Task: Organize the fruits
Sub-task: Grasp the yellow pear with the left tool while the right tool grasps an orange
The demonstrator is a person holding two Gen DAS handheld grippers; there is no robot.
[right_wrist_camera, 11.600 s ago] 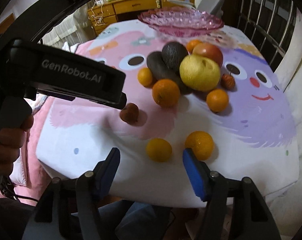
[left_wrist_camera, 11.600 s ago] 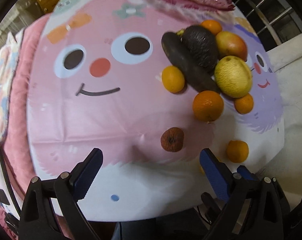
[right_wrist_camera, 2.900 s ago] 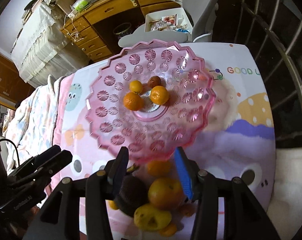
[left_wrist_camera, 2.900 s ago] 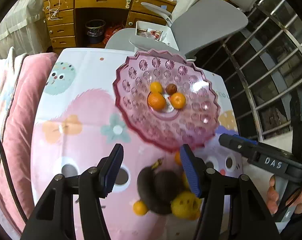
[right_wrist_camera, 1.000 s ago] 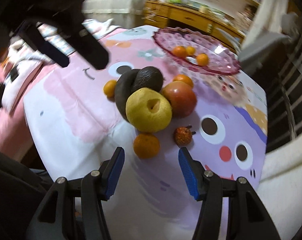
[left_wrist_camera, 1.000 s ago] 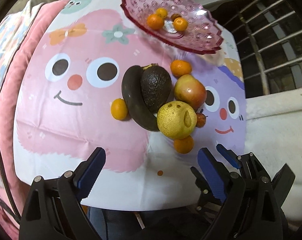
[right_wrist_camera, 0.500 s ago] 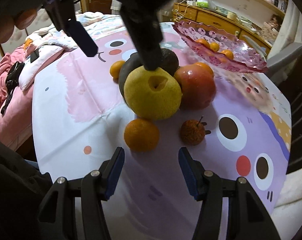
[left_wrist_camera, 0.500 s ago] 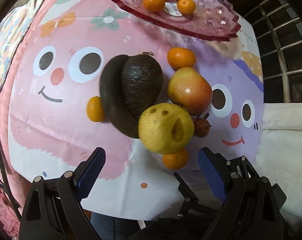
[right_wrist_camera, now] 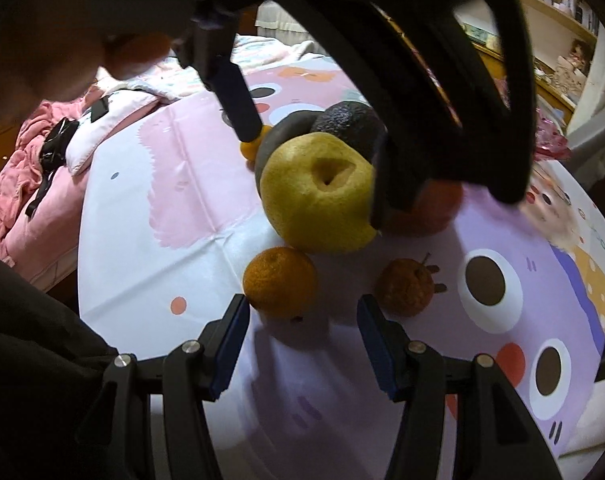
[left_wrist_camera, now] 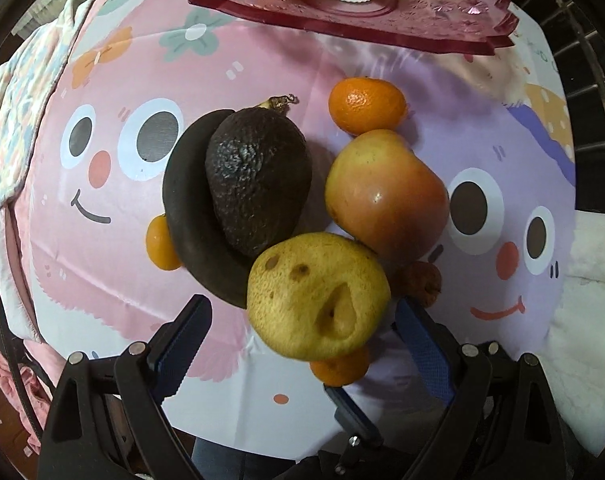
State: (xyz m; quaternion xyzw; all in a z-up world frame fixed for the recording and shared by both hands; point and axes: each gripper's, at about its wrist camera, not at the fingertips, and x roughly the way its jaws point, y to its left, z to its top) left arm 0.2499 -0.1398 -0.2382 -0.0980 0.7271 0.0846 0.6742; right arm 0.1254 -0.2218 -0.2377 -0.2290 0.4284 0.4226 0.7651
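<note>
Left gripper (left_wrist_camera: 302, 320): jaws wide, pointing straight down, straddling the pear (left_wrist_camera: 318, 296); the pads stand off its sides, nothing gripped. Since a second ago it has dropped from a high view of the whole heap to close over this one fruit, so the pear reads as its next pick. Right gripper (right_wrist_camera: 302, 328): jaws at a middling gap, empty, and they have just been closing a little; the mandarin (right_wrist_camera: 280, 282) sits at the mouth of the jaws, nearer the left pad, no contact shown. It too has sunk toward the cloth (right_wrist_camera: 150, 216) within the last second. Small russet fruit (right_wrist_camera: 404, 286): just beside the right pad, outside the jaws. Beyond the pear: avocado (left_wrist_camera: 256, 180) lying on a dark banana (left_wrist_camera: 190, 216), apple (left_wrist_camera: 386, 196) touching the pear, one mandarin behind the apple, one small one left of the banana. Far edge: pink dish (left_wrist_camera: 382, 28) holding a few mandarins; these were loose on the cloth some seconds back. Judgement: task partly done, both grippers set for the next pair of pickups, larger fruit yet to go to the dish.
</note>
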